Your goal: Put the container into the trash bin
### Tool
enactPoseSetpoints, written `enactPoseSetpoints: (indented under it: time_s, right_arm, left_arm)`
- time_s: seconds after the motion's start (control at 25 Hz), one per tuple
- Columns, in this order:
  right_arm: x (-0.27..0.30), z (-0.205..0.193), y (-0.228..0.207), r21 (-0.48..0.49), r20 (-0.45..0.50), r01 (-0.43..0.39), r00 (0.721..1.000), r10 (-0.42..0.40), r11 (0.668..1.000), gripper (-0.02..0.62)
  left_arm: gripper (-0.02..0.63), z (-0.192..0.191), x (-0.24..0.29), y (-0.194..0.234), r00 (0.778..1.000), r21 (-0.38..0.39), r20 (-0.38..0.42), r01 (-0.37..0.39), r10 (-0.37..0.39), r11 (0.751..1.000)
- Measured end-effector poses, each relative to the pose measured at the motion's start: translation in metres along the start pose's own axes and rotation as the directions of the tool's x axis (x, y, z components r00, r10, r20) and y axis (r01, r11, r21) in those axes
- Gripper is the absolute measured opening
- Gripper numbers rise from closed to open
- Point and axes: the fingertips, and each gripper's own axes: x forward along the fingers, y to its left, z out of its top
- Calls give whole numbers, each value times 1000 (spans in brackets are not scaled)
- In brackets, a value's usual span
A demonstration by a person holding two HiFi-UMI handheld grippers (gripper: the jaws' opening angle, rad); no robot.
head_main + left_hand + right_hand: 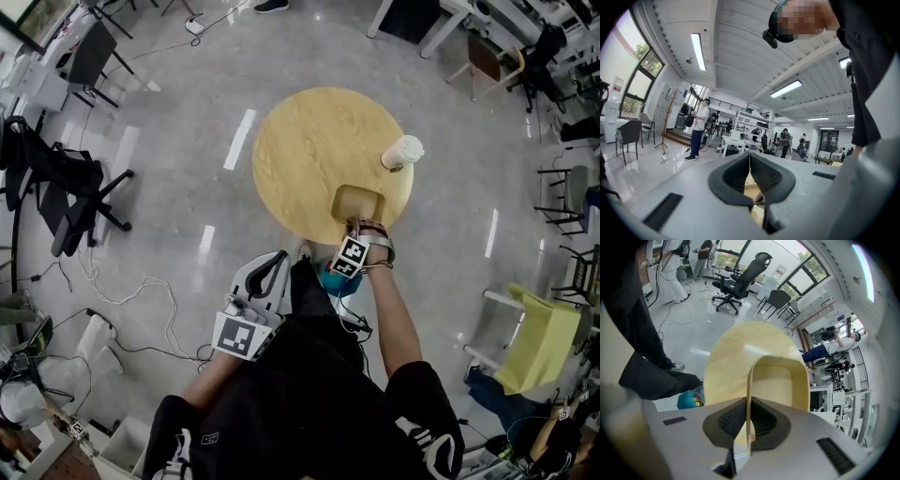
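A tan, shallow container (359, 203) hangs at the near edge of the round wooden table (309, 150). My right gripper (356, 228) points steeply down and is shut on the container's near rim. In the right gripper view the thin wall of the container (780, 380) stands pinched between the pads of the right gripper (749, 420). My left gripper (277, 262) is held close to my body at the lower left, away from the table. Seen in its own view, the left gripper (750, 161) is shut with nothing between its pads. A teal tub (339, 281) sits on the floor by my leg.
A white paper cup (402, 152) stands on the table's right side. Black office chairs (66, 187) stand at the left, and cables (141, 300) lie across the floor there. A yellow chair (539, 337) is at the right. The teal tub (689, 400) lies below the table's edge.
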Motion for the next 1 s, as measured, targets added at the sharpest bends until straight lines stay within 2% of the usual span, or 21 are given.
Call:
enactPoseSetpoints:
  time_s: [0.08, 0.24, 0.32, 0.48, 0.68, 0.88, 1.0]
  right_arm:
    - [-30, 10, 25, 26, 0, 18, 1000, -18, 999, 35]
    - [-97, 12, 89, 104, 22, 41, 999, -44, 994, 35]
    - [-123, 11, 116, 149, 27, 39, 999, -44, 988, 35]
    - [-163, 4, 172, 203, 9, 18, 1000, -21, 979, 35]
    - [-206, -22, 219, 296, -11, 7, 1000, -4, 955, 35]
    - [-228, -62, 271, 377, -27, 7, 1000, 4, 926, 35]
    - [-234, -82, 299, 412, -17, -13, 1000, 22, 911, 35]
  left_arm:
    - [12, -3, -33, -4, 1000, 3, 13, 18, -18, 1000]
    - [12, -17, -91, -39, 997, 14, 15, 81, -81, 997]
    - [12, -28, -110, -51, 994, 26, -3, 110, -109, 994]
    - [12, -26, -141, -73, 989, 20, 26, 147, -148, 989]
    - [12, -28, -158, -110, 977, 9, 2, 214, -214, 977]
    - [12, -46, -167, -156, 969, -46, 12, 247, -247, 968]
    - [14, -56, -167, -189, 964, -30, 2, 266, -266, 964]
